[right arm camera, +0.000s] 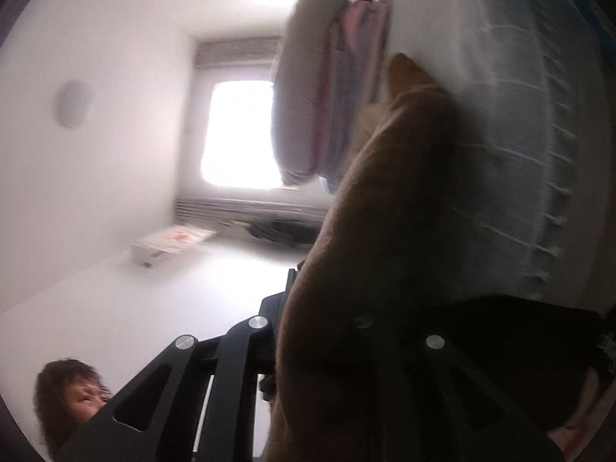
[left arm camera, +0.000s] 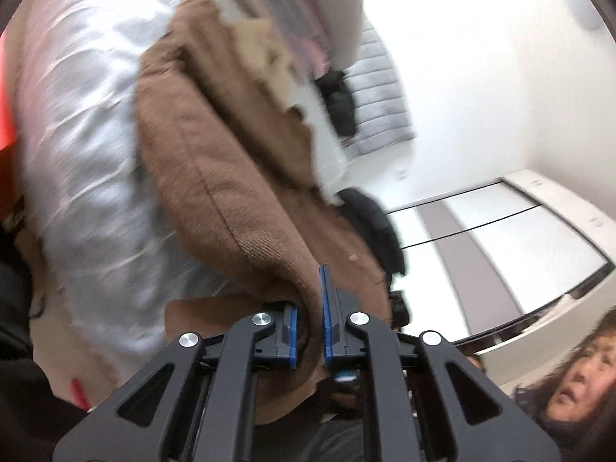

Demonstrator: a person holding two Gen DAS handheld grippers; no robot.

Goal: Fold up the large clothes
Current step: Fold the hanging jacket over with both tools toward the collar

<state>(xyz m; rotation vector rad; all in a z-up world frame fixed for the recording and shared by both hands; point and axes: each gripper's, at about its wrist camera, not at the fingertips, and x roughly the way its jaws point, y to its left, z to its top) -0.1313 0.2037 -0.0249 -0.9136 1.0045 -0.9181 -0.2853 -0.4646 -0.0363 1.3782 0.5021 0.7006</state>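
Observation:
A brown knitted garment (left arm camera: pixel 215 177) runs from the bed down into my left gripper (left arm camera: pixel 310 308), whose blue pads (left arm camera: pixel 326 308) are shut on a fold of it. In the right wrist view the same brown garment (right arm camera: pixel 385 231) drapes over my right gripper (right arm camera: pixel 319 292) and hides most of its fingers. Only one black finger (right arm camera: pixel 289 283) shows at the cloth's edge. The cloth comes straight out of the jaws, so the grip reads as shut on it. Both views are tilted and blurred.
A bed with a pale quilted cover (left arm camera: pixel 77 154) (right arm camera: pixel 519 134) lies under the garment, with folded bedding (right arm camera: pixel 300 96) at its far end. A grey padded jacket (left arm camera: pixel 377 96) and black clothes (left arm camera: pixel 338 100) hang by the wall. A person's head (left arm camera: pixel 577 377) (right arm camera: pixel 69 400) is close by. A bright window (right arm camera: pixel 238 134) is beyond.

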